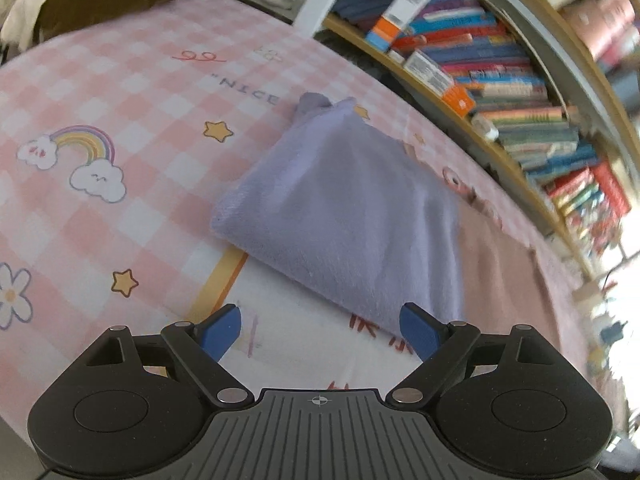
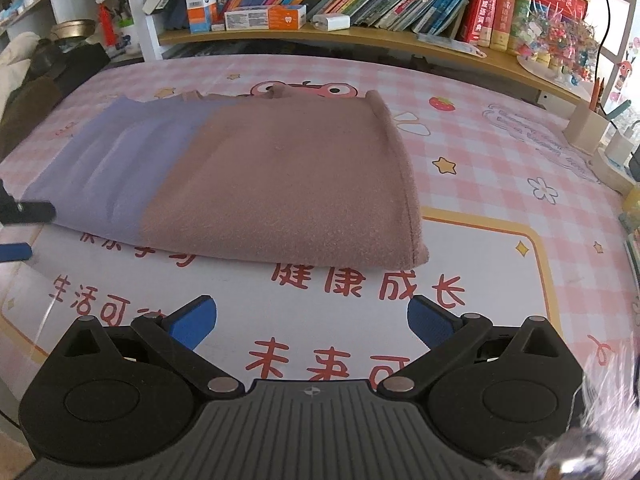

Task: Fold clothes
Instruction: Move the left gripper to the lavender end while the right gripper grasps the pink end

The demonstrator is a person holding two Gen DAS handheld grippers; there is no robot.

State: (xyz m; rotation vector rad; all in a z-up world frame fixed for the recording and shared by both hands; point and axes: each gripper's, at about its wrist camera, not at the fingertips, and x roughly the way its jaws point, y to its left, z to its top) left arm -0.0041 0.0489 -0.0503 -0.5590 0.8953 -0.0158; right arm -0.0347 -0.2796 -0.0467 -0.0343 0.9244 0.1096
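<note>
garment point(image 2: 272, 184): matt fleecy cloth | mat point(image 2: 500, 168): smooth printed, slight sheen | shelf point(image 2: 360, 36): wood

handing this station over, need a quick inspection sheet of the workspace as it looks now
surface: pink checked printed mat with stars, a rainbow and red characters; bare in front of both grippers.
job's things: folded garment, purple on its left part and brown on the right, lying flat on the mat.
clutter: pen holder and small items at the mat's right edge; dark and cream cloth heap at the far left.
grippers: left gripper open, empty, near the garment's purple end; right gripper open, empty, short of the garment's near edge.
cables: one dark cable hanging at the upper right.
surroundings: bookshelf packed with books and boxes behind the mat.
</note>
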